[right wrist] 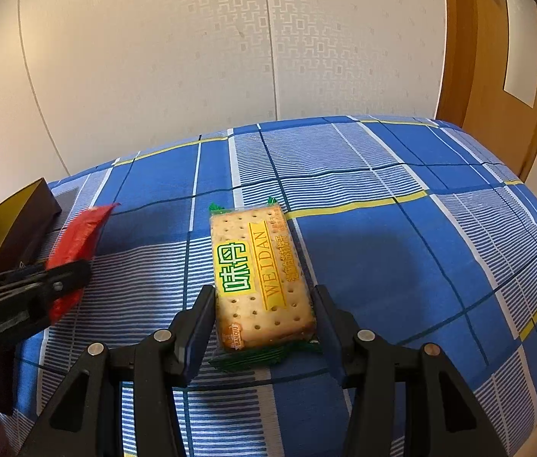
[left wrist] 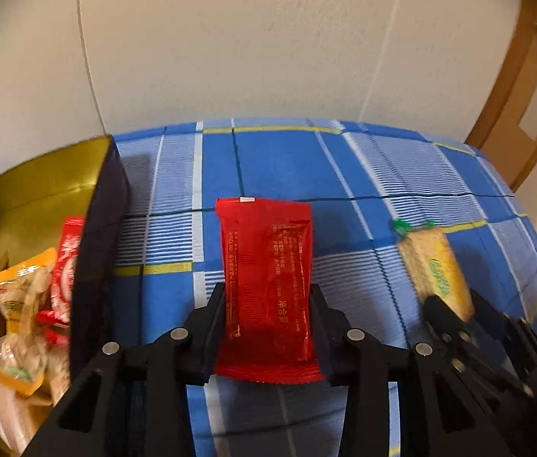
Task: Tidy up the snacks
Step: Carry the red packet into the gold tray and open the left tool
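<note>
My left gripper (left wrist: 266,293) is shut on a red snack packet (left wrist: 264,259), which stands up between its fingers above the blue plaid bedcover (left wrist: 279,160). The right wrist view shows that red packet (right wrist: 77,236) lifted off the cover in the left gripper (right wrist: 66,270). My right gripper (right wrist: 264,301) is shut on a yellow-green cracker packet (right wrist: 257,278), its pads against both long sides. In the left wrist view the cracker packet (left wrist: 432,262) and right gripper (left wrist: 459,304) are at the right. A dark box (left wrist: 100,228) with a gold inside sits just left of the red packet.
The box holds several snack packets (left wrist: 24,304), red, orange and purple. A pale wall runs behind the bed. A wooden door (right wrist: 497,76) stands at the far right. The plaid cover (right wrist: 382,247) stretches bare to the right of the crackers.
</note>
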Available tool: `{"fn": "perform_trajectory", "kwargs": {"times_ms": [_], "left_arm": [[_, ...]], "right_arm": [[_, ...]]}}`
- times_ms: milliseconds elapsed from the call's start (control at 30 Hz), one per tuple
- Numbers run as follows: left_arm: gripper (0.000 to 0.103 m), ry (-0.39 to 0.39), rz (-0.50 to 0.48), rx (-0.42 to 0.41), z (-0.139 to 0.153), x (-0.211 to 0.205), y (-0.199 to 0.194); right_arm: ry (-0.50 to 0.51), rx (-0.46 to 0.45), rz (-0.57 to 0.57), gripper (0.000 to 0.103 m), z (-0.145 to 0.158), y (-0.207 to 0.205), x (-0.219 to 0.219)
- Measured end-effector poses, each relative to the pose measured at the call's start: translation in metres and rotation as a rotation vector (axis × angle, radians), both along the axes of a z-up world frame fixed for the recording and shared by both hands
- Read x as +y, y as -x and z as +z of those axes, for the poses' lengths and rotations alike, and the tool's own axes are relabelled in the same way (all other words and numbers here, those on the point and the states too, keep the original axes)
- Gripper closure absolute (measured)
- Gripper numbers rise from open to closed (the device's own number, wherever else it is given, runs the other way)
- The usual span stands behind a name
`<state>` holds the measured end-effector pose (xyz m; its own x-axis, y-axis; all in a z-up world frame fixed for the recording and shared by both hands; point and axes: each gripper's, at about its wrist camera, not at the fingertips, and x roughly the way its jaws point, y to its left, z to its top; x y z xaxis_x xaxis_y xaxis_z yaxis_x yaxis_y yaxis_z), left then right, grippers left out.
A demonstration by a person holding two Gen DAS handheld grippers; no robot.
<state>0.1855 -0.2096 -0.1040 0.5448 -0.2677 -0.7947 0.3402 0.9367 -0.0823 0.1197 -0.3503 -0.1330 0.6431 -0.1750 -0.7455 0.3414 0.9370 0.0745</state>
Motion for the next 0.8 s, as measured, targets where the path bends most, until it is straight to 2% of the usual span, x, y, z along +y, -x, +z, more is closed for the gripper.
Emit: {"fn": "perform_trajectory", "kwargs": {"times_ms": [333, 567, 700, 800], "left_arm": [[0.062, 0.064, -0.029, -0.085, 0.039, 0.031, 0.036], [0.062, 0.093, 0.027, -0.119, 0.059, 0.08, 0.038], [0.062, 0.093, 0.075, -0.124, 0.062, 0.108, 0.037], [0.062, 0.098, 0.127, -0.116, 0.061, 0.133, 0.031]], "right_arm": [[-0.002, -0.02, 0.017, 0.052, 0.002, 0.002, 0.004], [0.01, -0.059, 0.065, 0.052, 0.007, 0.004, 0.014], [-0.03, -0.08, 0.077, 0.052, 0.008, 0.005, 0.014], [-0.111, -0.125, 0.09, 0.052, 0.009, 0.007, 0.01]]}}
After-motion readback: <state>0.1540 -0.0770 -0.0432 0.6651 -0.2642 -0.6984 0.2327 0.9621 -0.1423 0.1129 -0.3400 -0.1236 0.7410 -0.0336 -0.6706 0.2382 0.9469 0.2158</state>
